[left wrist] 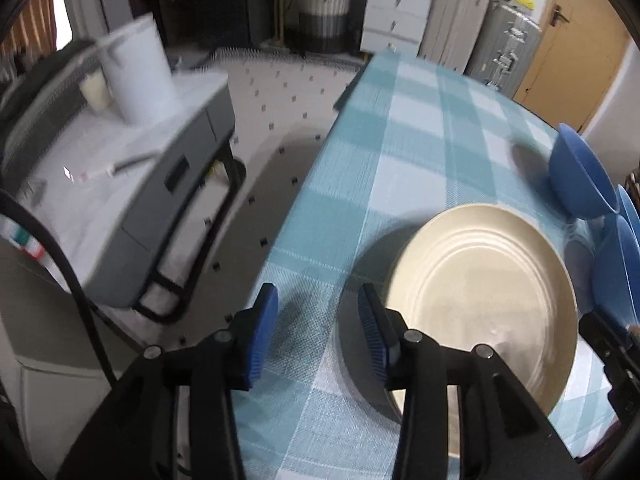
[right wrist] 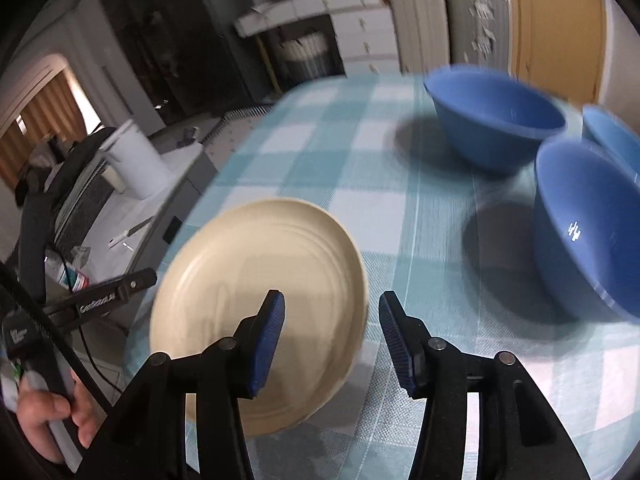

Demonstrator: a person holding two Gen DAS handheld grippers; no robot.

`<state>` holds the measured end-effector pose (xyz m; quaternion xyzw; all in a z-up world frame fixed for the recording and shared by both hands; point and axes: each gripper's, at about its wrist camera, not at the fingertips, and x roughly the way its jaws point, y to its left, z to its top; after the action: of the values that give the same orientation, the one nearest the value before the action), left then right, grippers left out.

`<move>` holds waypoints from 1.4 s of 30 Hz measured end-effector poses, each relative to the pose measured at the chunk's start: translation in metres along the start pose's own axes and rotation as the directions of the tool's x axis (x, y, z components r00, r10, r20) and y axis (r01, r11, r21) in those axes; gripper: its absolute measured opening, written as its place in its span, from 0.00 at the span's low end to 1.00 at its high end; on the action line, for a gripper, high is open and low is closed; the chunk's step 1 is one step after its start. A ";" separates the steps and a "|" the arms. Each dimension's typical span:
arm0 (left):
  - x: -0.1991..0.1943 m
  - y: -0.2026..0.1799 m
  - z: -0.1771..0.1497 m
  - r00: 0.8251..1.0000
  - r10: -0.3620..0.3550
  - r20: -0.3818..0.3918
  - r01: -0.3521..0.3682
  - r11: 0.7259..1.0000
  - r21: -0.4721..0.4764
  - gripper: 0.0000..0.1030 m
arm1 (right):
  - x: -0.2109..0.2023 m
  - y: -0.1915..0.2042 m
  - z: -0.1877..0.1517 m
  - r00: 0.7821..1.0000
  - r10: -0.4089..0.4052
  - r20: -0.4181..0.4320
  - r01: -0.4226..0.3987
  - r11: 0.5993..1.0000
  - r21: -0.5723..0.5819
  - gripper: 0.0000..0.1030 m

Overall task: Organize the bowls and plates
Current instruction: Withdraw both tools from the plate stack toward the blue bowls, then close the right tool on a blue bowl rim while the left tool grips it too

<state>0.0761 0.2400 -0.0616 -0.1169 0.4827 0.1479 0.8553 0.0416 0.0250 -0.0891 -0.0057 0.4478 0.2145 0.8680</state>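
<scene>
- Checked tablecloth [right wrist: 320, 152] carries a cream plate [right wrist: 260, 300] and three blue bowls [right wrist: 496, 120].
- Both my left gripper [left wrist: 316, 336] and right gripper [right wrist: 332, 340] stand spread, holding nothing.

Cream plate [right wrist: 260, 304], blue bowls [right wrist: 496, 120] (three in view), teal-and-white checked tablecloth [left wrist: 400, 140], blue-padded black tongs [right wrist: 332, 340].

- The plate [right wrist: 260, 304], just left of the right gripper's fingers, looks like glazed ceramic, cream, smooth, with a soft sheen.
- The bowls [right wrist: 496, 116], ahead and to the right, look like smooth, glossy blue plastic.
- The tablecloth [left wrist: 400, 152] under the grippers is woven checked cloth, matt and coarse.
- The finger pads [right wrist: 270, 340] are ribbed blue rubber.
</scene>
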 end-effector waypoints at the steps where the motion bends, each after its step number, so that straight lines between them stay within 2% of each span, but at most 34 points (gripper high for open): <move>1: -0.008 -0.003 0.000 1.000 0.004 0.023 -0.004 1.000 0.016 0.41 | -0.010 0.004 0.000 1.000 0.004 0.029 -0.003 1.000 -0.030 0.52; 2: -0.016 -0.007 -0.001 0.999 0.003 0.045 -0.004 1.000 0.028 0.41 | -0.017 0.007 -0.001 0.999 0.006 0.048 -0.004 0.999 -0.047 0.54; 4: -0.035 -0.015 -0.006 0.995 -0.019 0.097 0.015 0.999 0.043 0.45 | -0.035 0.010 -0.002 0.994 0.022 0.107 -0.015 0.997 -0.070 0.72; 6: -0.053 -0.025 -0.013 0.987 -0.044 0.154 0.037 0.998 0.048 0.50 | -0.051 0.011 -0.005 0.986 0.033 0.164 -0.022 0.997 -0.068 0.79; 8: -0.069 -0.040 -0.019 0.976 -0.078 0.202 0.064 0.995 0.074 0.65 | -0.071 0.008 -0.007 0.972 0.039 0.234 -0.025 0.998 -0.060 0.81; 9: -0.078 -0.050 -0.023 0.969 -0.087 0.231 0.065 0.993 0.099 0.77 | -0.078 0.007 -0.008 0.967 0.038 0.253 -0.024 0.998 -0.058 0.82; 10: -0.087 -0.062 -0.027 0.959 -0.096 0.268 0.064 0.990 0.127 0.82 | -0.086 0.004 -0.009 0.960 0.031 0.278 -0.016 0.998 -0.055 0.84; 14: -0.112 -0.104 -0.035 0.931 -0.137 0.339 0.056 0.970 0.237 0.84 | -0.112 -0.012 -0.012 0.947 -0.040 0.318 0.054 0.998 -0.036 0.89; 17: -0.121 -0.133 -0.037 0.921 -0.149 0.359 0.049 0.961 0.273 0.88 | -0.128 -0.031 -0.017 0.939 -0.083 0.335 0.089 0.996 0.000 0.89; 21: -0.120 -0.162 -0.035 0.919 -0.209 0.333 0.110 0.950 0.293 0.92 | -0.153 -0.068 -0.029 0.917 -0.106 0.384 0.082 0.994 0.079 0.95; 25: -0.117 -0.190 -0.031 0.923 -0.226 0.311 0.120 0.937 0.327 0.92 | -0.179 -0.107 -0.037 0.892 -0.149 0.426 0.101 0.986 0.134 0.98; 30: -0.107 -0.233 -0.017 0.938 -0.254 0.236 0.160 0.921 0.355 0.92 | -0.204 -0.159 -0.034 0.886 -0.196 0.421 0.119 0.972 0.202 0.99; 33: -0.095 -0.257 -0.009 0.951 -0.251 0.184 0.175 0.920 0.351 0.92 | -0.209 -0.192 -0.030 0.899 -0.203 0.389 0.109 0.962 0.252 0.99; 35: -0.082 -0.271 -0.003 0.960 -0.249 0.127 0.193 0.920 0.340 0.92 | -0.204 -0.216 -0.026 0.920 -0.184 0.346 0.080 0.953 0.293 0.99; 38: -0.060 -0.291 0.005 0.969 -0.244 0.029 0.223 0.923 0.314 0.92 | -0.190 -0.254 -0.023 0.951 -0.139 0.277 0.020 0.920 0.393 0.99; 40: -0.045 -0.304 0.012 0.977 -0.211 -0.032 0.210 0.926 0.313 0.92 | -0.180 -0.278 -0.019 0.965 -0.107 0.238 -0.012 0.892 0.452 0.99; 42: -0.031 -0.308 0.016 0.977 -0.198 -0.078 0.212 0.934 0.287 0.92 | -0.166 -0.289 -0.014 0.975 -0.079 0.207 -0.030 0.877 0.480 0.98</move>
<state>0.1862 -0.0450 -0.0096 -0.0418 0.5049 -0.0185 0.8620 0.0552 -0.3019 -0.0207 0.2277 0.3880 0.0850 0.8890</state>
